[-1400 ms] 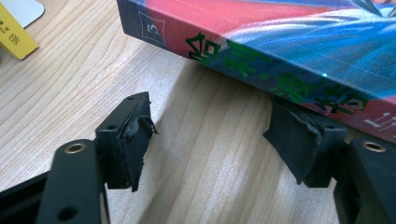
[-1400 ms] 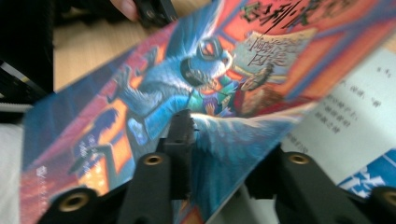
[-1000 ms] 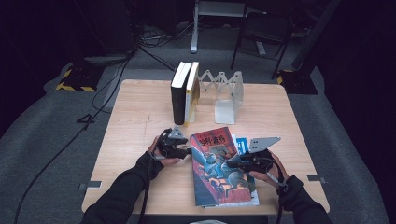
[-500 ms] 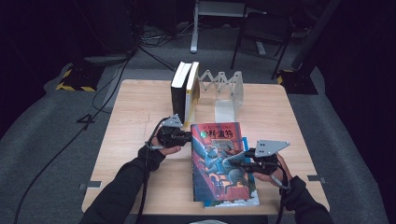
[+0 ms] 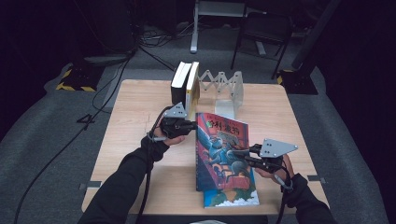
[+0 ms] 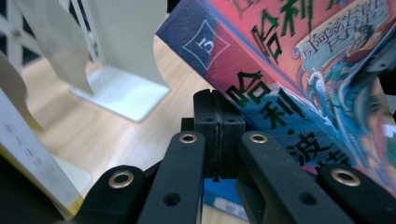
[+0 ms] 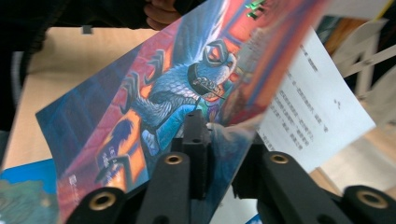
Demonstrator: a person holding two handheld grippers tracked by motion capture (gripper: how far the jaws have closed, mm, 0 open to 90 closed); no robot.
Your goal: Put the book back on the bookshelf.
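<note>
Your left gripper (image 5: 190, 125) sits at the spine edge of the big illustrated book (image 5: 222, 151), near its upper left corner. In the left gripper view its two jaws are pressed together with nothing between the pads (image 6: 219, 122); they have just been closing, and the book's spine (image 6: 261, 93) runs past them on the right, close against the pads, so this gripper props the book rather than pinching it.

Your right gripper (image 5: 243, 156) reaches in from the book's right edge, about halfway down the cover. In the right gripper view the cover (image 7: 154, 102) passes between the jaws, and they are clamped on it; a white page with printed text (image 7: 313, 112) shows behind the lifted cover. These jaws have just been closing further on the cover.

The book is raised off the wooden table (image 5: 135, 116), tilted up toward you, over the middle of the table on your side. A second, thinner blue book (image 5: 233, 198) lies flat under its lower end, near the front edge of the table.

Farther back, two books stand upright side by side (image 5: 185, 84), with a white folding book rack (image 5: 224, 91) just to their right
</note>
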